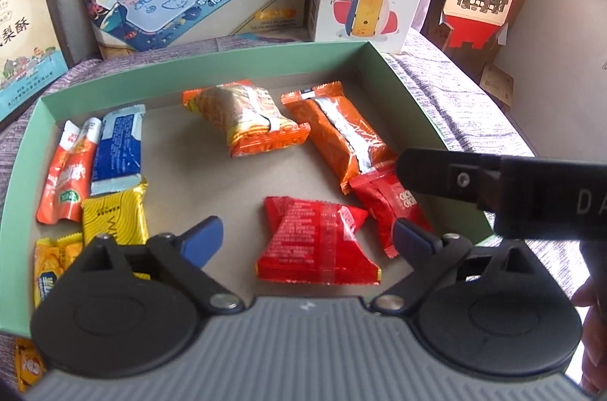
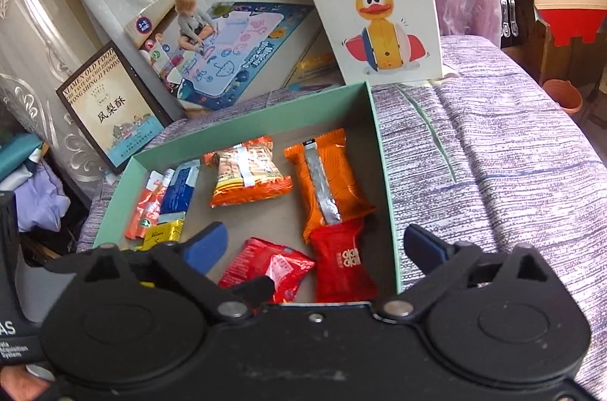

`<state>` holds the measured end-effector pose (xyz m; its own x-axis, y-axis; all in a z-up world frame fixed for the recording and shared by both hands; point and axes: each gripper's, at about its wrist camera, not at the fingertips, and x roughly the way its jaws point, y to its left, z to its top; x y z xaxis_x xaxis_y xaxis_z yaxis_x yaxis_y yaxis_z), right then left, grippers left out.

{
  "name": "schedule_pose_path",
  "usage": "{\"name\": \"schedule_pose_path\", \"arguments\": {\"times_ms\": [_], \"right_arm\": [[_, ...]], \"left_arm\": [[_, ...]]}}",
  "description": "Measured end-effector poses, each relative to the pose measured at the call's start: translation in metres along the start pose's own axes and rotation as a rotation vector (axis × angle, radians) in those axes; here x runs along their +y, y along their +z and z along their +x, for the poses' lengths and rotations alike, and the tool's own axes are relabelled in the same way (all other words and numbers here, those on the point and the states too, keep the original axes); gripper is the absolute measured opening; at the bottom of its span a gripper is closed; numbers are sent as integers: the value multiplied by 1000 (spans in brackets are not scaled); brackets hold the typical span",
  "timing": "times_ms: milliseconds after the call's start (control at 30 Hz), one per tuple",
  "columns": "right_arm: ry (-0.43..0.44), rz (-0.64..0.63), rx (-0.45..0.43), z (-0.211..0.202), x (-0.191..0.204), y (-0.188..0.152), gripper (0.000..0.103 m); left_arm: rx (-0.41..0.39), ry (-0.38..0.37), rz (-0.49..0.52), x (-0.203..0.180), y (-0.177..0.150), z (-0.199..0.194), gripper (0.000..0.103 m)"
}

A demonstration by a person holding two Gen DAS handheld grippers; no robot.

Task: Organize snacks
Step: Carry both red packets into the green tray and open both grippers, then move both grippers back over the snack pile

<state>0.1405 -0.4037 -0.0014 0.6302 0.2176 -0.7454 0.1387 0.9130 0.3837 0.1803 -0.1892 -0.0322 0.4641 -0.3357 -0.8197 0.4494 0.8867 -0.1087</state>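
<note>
Snacks lie loose in the shallow green cardboard tray, crinkly foil packets sorted roughly by colour. Left gripper hovers spread wide over the puffy red packet; pinch its crimped seam, not the slippery belly. Right gripper is likewise spread, empty

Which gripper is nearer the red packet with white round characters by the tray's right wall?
Right. The right gripper hangs open right above that red packet, almost straddling it. The left gripper, also open, straddles the other red packet, just left of it.
</note>
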Motion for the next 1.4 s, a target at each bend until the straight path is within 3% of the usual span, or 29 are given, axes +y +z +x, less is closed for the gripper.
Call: {"name": "schedule_pose_path", "arguments": {"times_ms": [367, 800, 1167, 1300, 1400], "right_arm": [[-7, 43, 22, -26, -1, -17, 103], [14, 12, 46, -61, 24, -57, 103], [47, -54, 125, -41, 72, -87, 103], [100, -83, 185, -31, 90, -103, 103], [119, -128, 217, -24, 106, -117, 103]], "left_arm": [[-25, 0, -12, 10, -22, -44, 103], [-23, 61, -74, 52, -92, -96, 103], [34, 131, -201, 115, -153, -110, 103], [41, 124, -236, 128, -171, -117, 103], [41, 167, -245, 135, -180, -119, 103]]}}
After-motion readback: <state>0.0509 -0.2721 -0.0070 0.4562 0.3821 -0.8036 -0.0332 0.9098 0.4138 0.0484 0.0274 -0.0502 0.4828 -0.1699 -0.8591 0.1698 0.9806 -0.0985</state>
